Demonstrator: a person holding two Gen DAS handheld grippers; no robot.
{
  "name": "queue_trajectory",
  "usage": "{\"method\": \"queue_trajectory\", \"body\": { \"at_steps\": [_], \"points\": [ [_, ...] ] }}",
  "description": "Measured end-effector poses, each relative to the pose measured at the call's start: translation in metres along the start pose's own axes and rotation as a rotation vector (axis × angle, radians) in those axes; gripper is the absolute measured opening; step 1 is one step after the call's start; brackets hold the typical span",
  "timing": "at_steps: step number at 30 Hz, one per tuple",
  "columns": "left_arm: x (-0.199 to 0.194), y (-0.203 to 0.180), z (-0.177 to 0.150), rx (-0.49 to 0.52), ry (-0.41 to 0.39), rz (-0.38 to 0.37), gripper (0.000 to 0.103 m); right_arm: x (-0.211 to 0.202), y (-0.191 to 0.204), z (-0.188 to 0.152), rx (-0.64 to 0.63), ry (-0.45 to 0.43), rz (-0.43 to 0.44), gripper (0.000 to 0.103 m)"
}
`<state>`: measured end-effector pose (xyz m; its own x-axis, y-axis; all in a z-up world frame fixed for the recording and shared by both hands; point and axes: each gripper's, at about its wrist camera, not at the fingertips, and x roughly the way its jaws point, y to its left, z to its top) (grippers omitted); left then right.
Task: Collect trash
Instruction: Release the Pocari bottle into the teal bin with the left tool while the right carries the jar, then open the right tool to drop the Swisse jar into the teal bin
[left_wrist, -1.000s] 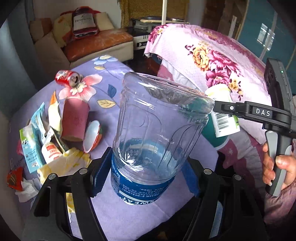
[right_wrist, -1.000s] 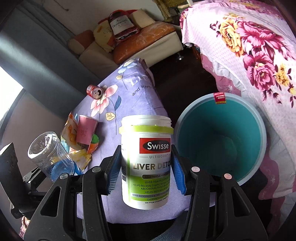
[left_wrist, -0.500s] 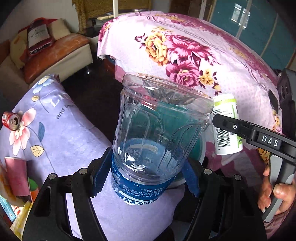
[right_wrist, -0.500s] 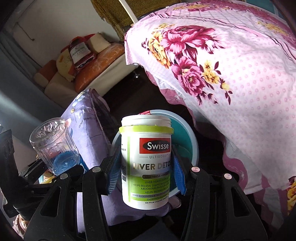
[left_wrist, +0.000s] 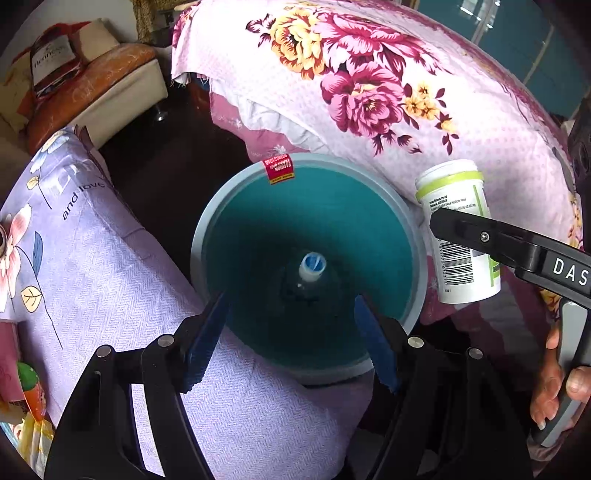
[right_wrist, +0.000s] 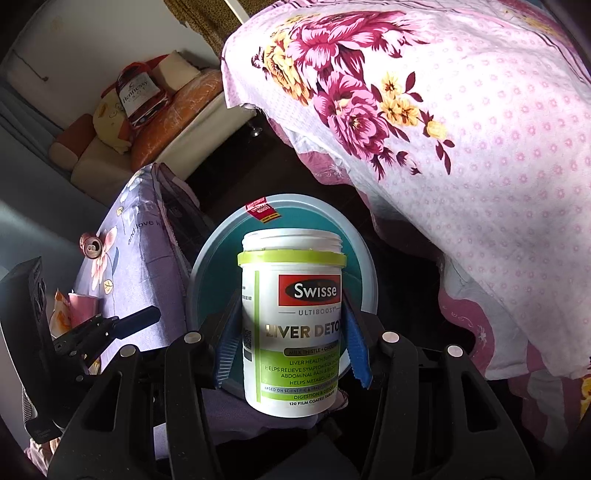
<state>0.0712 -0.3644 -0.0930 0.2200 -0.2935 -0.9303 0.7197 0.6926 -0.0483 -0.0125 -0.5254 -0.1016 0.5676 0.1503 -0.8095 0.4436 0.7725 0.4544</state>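
Bins: one round teal plastic bin (left_wrist: 306, 206), one clear bottle (left_wrist: 312, 267) inside.
Left gripper (left_wrist: 291, 332): jaws apart, empty.
Right gripper (right_wrist: 291, 343): clamps one white Swisse supplement jar (right_wrist: 291, 325).
Nearby: floral bedspread (left_wrist: 388, 92).

A table draped in lilac floral cloth (left_wrist: 110, 280) is seen at left. On it lie a crushed red can (right_wrist: 90, 246), a pink cup (right_wrist: 82, 307) and an orange wrapper (left_wrist: 34, 391).

floral bedspread (left_wrist: 388, 92), cushioned sofa (right_wrist: 155, 122), dark floor (left_wrist: 173, 155)
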Motion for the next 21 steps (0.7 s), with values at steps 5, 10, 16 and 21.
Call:
{"method": "queue_trajectory", "body": {
  "at_steps": [5, 10, 16, 21],
  "points": [
    [-0.016, 0.010, -0.009, -0.029, -0.015, -0.002, 0.076, 0.008, 0.009, -0.003, -0.020, 0.028, -0.009, 0.048],
    [-0.038, 0.031, -0.022, -0.088, -0.047, 0.006, 0.081, 0.018, 0.025, -0.006, -0.050, 0.065, -0.016, 0.049],
    [-0.063, 0.068, -0.043, -0.179, -0.066, 0.014, 0.088, 0.020, 0.057, -0.012, -0.104, 0.084, -0.022, 0.062],
    [-0.090, 0.100, -0.060, -0.250, -0.107, 0.035, 0.090, 0.019, 0.086, -0.017, -0.153, 0.091, -0.025, 0.068]
  ]
}}
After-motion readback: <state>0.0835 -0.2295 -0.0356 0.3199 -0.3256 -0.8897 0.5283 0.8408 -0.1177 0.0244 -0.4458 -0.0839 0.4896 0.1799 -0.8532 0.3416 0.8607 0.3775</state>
